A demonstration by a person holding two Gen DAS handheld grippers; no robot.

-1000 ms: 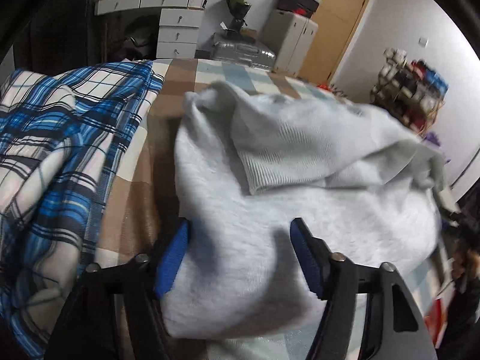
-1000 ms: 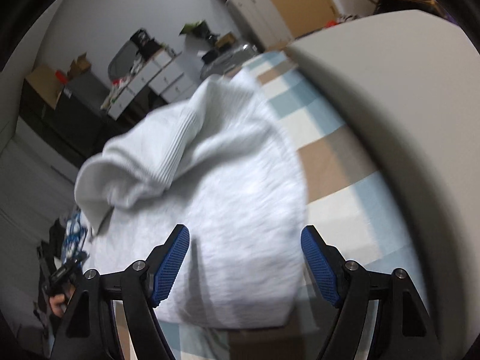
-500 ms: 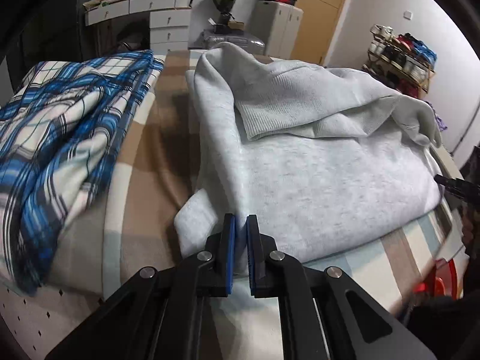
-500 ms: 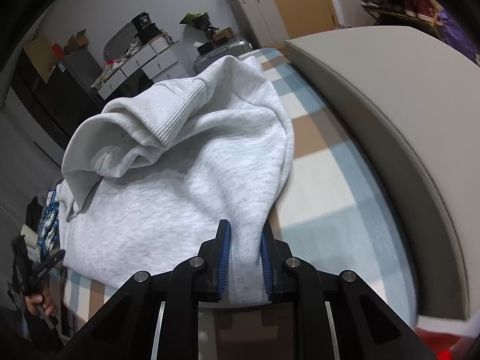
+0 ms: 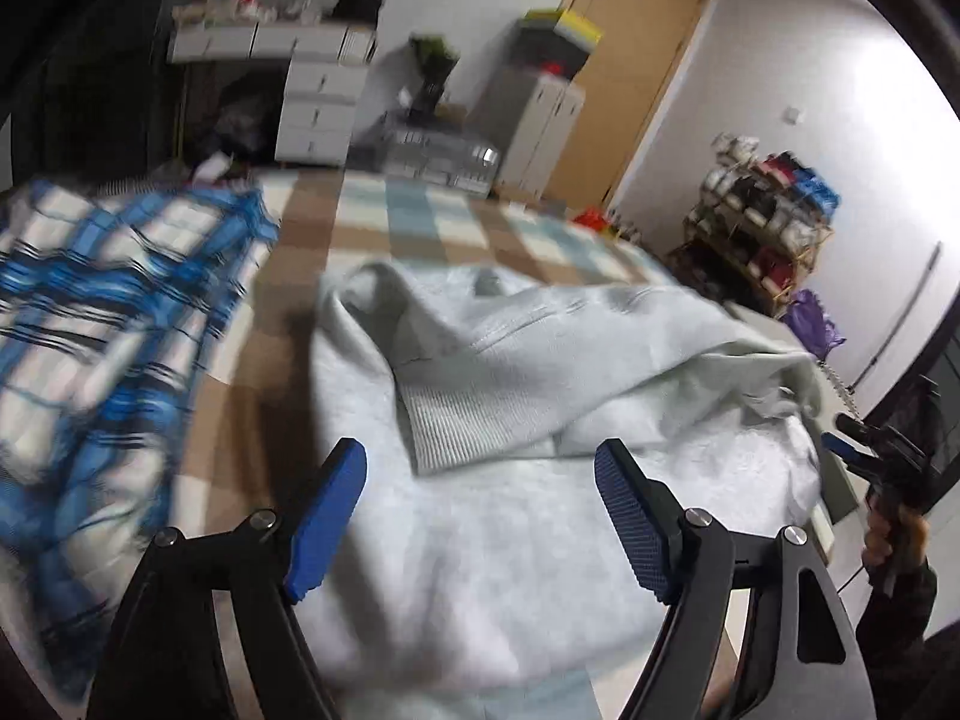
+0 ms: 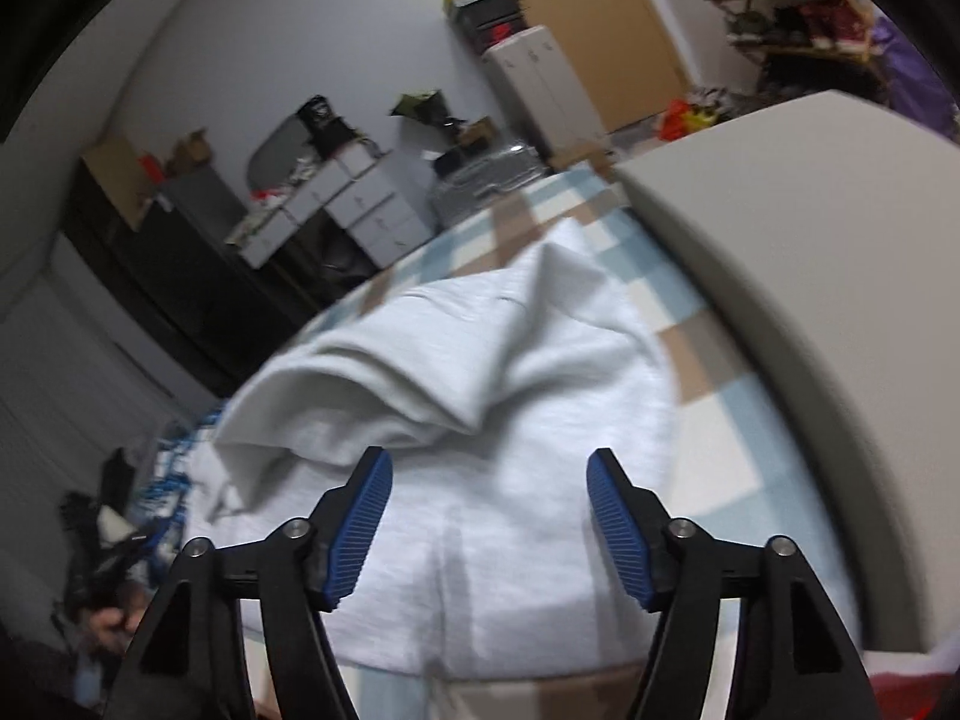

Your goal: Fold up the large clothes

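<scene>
A light grey sweatshirt (image 5: 540, 480) lies partly folded on the checked bed cover (image 5: 420, 216), with a ribbed cuff or hem lying across its top. My left gripper (image 5: 480, 510) is open and empty just above the sweatshirt's near edge. In the right wrist view the same sweatshirt (image 6: 492, 420) lies below my right gripper (image 6: 489, 522), which is open and empty over its near edge. The right gripper also shows small at the right edge of the left wrist view (image 5: 864, 456).
A blue plaid garment (image 5: 102, 330) lies on the bed to the left of the sweatshirt. A grey headboard or mattress edge (image 6: 810, 300) runs along the right. White drawers (image 5: 318, 102), a cabinet, a door and a shoe rack (image 5: 762, 222) stand behind the bed.
Half a second ago both grippers were shut on the sweatshirt's near edge. Both have let go, opened wide and lifted off it. The sweatshirt has been dragged nearer on the bed.
</scene>
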